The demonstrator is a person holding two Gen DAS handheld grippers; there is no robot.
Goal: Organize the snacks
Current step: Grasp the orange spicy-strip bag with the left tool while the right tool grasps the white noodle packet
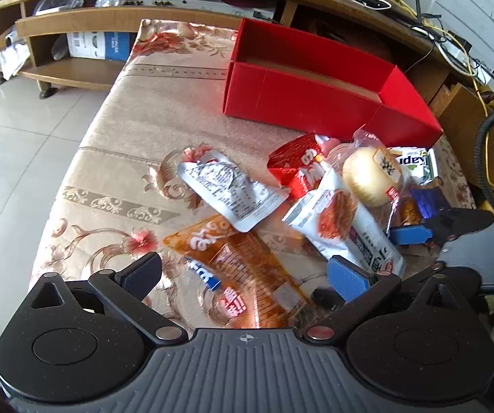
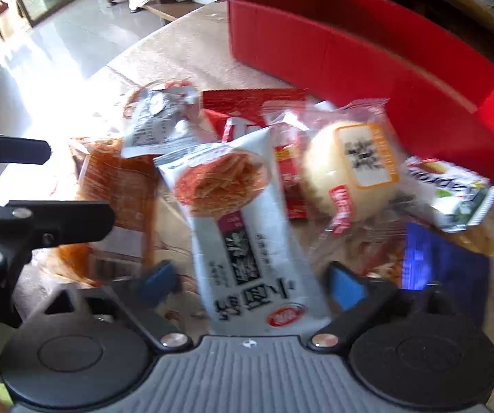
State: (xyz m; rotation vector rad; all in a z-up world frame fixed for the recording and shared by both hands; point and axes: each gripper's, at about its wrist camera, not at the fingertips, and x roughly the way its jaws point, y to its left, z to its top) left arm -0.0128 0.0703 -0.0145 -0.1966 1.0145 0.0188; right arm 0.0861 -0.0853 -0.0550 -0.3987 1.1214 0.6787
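- White noodle-snack packet (image 2: 247, 227) sits mid-frame in the right wrist view, pretty blurry, between the right gripper (image 2: 252, 284) pads, which aren't touching it.
- Left gripper (image 1: 245, 273) gapes over the orange packet (image 1: 236, 268), holding nothing.
- Red box (image 1: 302, 103) upper right, far corner cropped.

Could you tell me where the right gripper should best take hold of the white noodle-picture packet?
Probably across its narrow width at the near end, from above: the white packet lies long and flat, already between the open right gripper pads, its far end beside other snacks.
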